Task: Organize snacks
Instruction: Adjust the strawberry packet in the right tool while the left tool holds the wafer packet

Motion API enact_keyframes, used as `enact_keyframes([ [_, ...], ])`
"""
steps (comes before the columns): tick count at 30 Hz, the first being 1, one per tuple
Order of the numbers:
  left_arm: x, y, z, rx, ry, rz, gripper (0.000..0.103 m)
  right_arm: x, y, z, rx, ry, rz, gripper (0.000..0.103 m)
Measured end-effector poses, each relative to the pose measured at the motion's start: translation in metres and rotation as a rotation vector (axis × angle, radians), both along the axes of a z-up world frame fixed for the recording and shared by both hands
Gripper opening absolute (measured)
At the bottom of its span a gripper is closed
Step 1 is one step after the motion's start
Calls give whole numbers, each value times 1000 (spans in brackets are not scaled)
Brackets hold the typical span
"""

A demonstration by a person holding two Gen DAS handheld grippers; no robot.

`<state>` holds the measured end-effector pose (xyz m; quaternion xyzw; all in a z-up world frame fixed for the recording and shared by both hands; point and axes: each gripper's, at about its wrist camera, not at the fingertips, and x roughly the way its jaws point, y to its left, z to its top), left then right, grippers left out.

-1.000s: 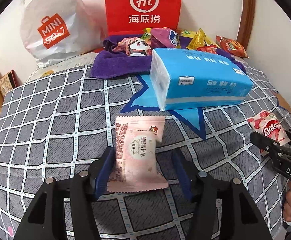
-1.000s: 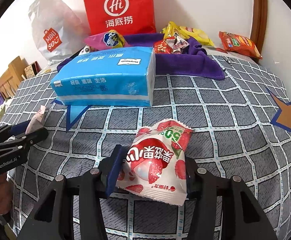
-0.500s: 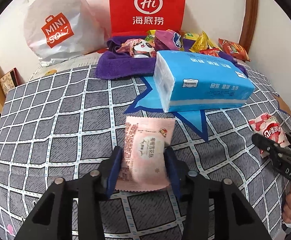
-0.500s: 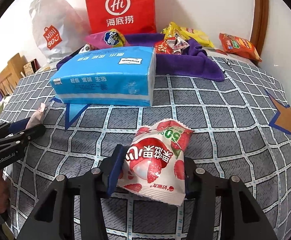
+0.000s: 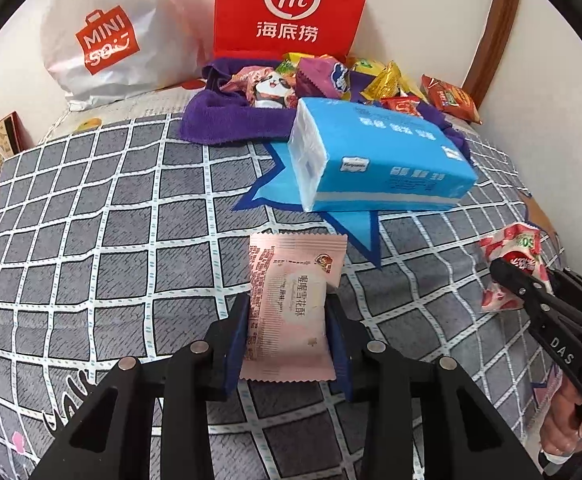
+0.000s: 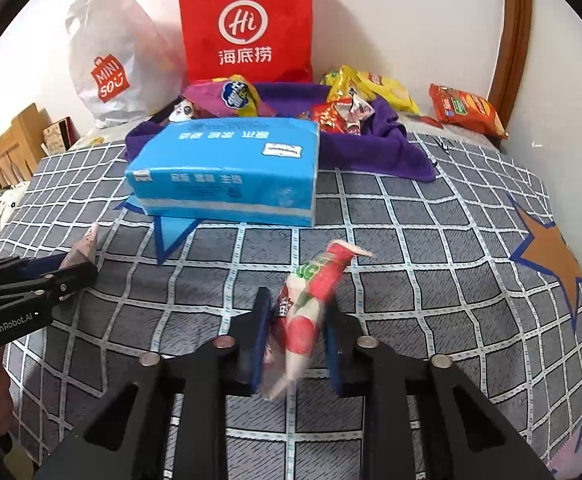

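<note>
**Both tongs pinching snack packets over the checked bedspread**

The left gripper (image 5: 287, 332) pinches a pink packet (image 5: 291, 308) flat between its pads. The right gripper (image 6: 295, 332) squeezes a red-and-white candy packet (image 6: 311, 300), crumpled edge-on. Beyond lies a blue tissue pack (image 6: 227, 172), then a purple towel (image 6: 371, 148) heaped with snacks.

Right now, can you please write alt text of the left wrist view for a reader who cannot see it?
The left gripper is shut on a pink snack packet above a grey checked bedsheet. Behind it lies a blue tissue pack, then snacks on a purple towel before a red bag. At right, the right gripper holds a red-and-white packet.
</note>
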<state>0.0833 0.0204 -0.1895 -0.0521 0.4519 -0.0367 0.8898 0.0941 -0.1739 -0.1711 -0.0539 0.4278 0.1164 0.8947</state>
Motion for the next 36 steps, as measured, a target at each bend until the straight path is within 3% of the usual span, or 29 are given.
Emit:
enact_keyframes([
  [5, -4, 3, 6, -13, 0, 3, 35, 2, -4, -3, 6, 10, -19, 26],
  [12, -3, 7, 7, -30, 12, 5, 35, 13, -19, -23, 60, 77, -51, 45],
  [18, 0, 6, 9, -35, 11, -7, 35, 14, -13, -29, 43, 48, -23, 55],
  [24, 3, 5, 20, -44, -6, -23, 35, 13, -8, -23, 32, 62, 0, 32],
  [29, 10, 3, 31, -59, -14, -38, 35, 9, 0, -4, 14, 43, 13, 24],
  [30, 11, 2, 33, -61, -17, -40, 35, 9, 1, -1, 7, 37, 17, 18],
  [36, 16, -1, 44, -66, -34, -54, 35, 8, 5, 12, -8, 31, 41, 19],
])
